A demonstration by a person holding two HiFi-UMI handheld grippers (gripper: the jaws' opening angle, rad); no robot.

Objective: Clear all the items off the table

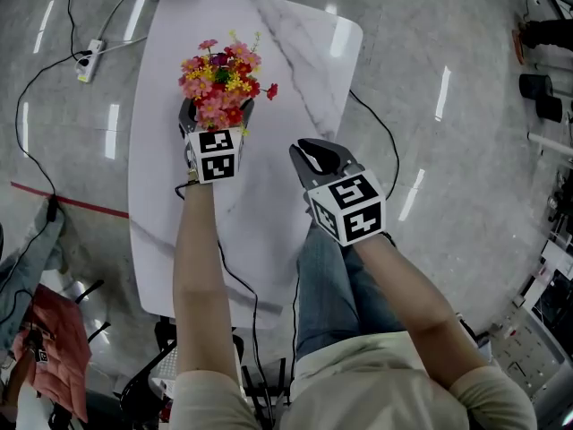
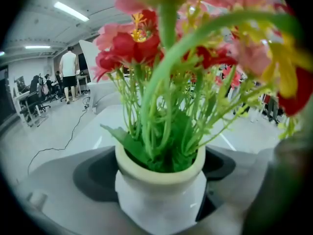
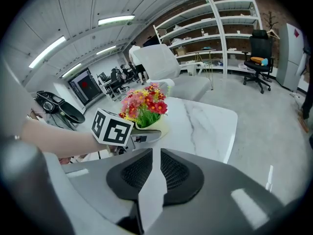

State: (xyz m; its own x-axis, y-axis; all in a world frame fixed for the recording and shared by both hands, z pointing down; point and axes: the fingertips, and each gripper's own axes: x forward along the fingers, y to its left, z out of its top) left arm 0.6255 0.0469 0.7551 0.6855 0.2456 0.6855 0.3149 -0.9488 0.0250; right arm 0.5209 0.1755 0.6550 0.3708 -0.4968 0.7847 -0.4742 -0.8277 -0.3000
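Flower pot [image 1: 221, 83]: a small cream pot packed with pink, red and yellow artificial flowers on green stems. It sits toward the far end of the white marble table [image 1: 295, 52], a little left of the table's middle line. It is the only loose item visible on the table.

The left gripper [image 1: 218, 119] reaches across the table from its near edge and has the pot between its jaws. In the left gripper view the pot's pale body [image 2: 161, 190] fills the gap, with a dark pad lying against each side and the stems rising straight up in front of the camera. The pictures do not show whether the pot's base is on the table or lifted off it.

The right gripper [image 1: 313, 155] hovers over the right half of the table, well apart from the pot and nearer the table's near edge. Its jaws are drawn almost together. Only a thin slit shows between the ribbed pads [image 3: 172, 169], and it holds nothing.

A power strip [image 1: 89, 61] with its cable lies on the grey floor [image 1: 448, 150] off the table's far left corner. The right gripper view shows white shelves [image 3: 220, 23] and a black office chair [image 3: 258, 58] well beyond the table's far end.
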